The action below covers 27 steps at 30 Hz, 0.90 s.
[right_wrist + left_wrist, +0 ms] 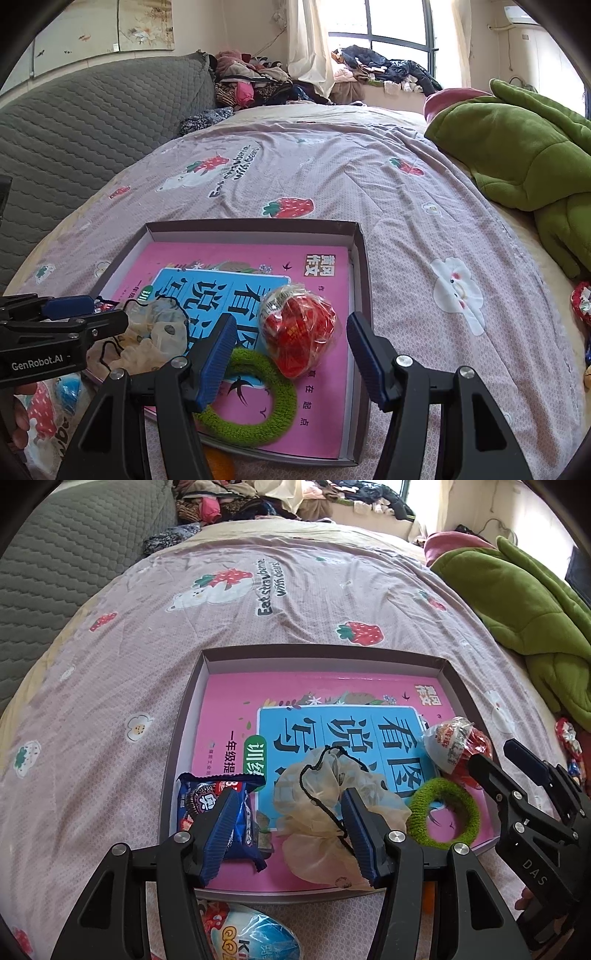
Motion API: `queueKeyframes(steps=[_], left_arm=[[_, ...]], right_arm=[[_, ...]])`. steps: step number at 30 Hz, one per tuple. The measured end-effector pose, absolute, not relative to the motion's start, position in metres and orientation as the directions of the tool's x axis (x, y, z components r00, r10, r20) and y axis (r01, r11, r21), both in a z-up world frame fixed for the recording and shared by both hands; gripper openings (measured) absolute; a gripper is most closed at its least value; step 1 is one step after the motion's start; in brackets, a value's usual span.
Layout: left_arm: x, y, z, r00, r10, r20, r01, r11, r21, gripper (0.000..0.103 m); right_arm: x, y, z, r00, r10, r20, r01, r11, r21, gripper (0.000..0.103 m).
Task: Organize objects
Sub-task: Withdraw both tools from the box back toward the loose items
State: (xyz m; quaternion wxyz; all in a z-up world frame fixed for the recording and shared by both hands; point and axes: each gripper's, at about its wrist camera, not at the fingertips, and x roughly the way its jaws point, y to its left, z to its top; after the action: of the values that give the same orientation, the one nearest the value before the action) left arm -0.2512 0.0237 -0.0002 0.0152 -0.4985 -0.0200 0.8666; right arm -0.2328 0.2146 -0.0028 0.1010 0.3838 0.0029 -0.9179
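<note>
A shallow grey tray [325, 650] [251, 226] on the bed holds a pink book [236, 694] [325, 406]. On the book lie a blue Oreo packet [243, 823], a cream scrunchie [325, 775] [155, 339], a green scrunchie [443, 782] [258, 424] and a red foil-wrapped egg [450, 742] [299, 332]. My left gripper [290, 830] [92, 314] hovers open over the packet and the cream scrunchie. My right gripper [291, 350] [493, 753] stands open, the red egg between its fingers with its pads clear of it.
A blue egg packet [258, 938] lies in front of the tray. Red wrapped sweets [569, 738] [581, 302] lie at the right. A green blanket [517, 602] [517, 147] is heaped at the back right, with a grey quilted cushion [55, 572] [92, 129] on the left.
</note>
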Motion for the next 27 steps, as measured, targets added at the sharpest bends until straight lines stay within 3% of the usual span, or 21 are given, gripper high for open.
queueKeyframes(steps=[27], left_arm=[[-0.218,0.015,0.040,-0.562,0.052,-0.825,-0.014,-0.998,-0.053,0.060]], right_arm=[[-0.188,0.198,0.057,-0.745,-0.281,-0.605,0.271,-0.956,0.110,0.062]])
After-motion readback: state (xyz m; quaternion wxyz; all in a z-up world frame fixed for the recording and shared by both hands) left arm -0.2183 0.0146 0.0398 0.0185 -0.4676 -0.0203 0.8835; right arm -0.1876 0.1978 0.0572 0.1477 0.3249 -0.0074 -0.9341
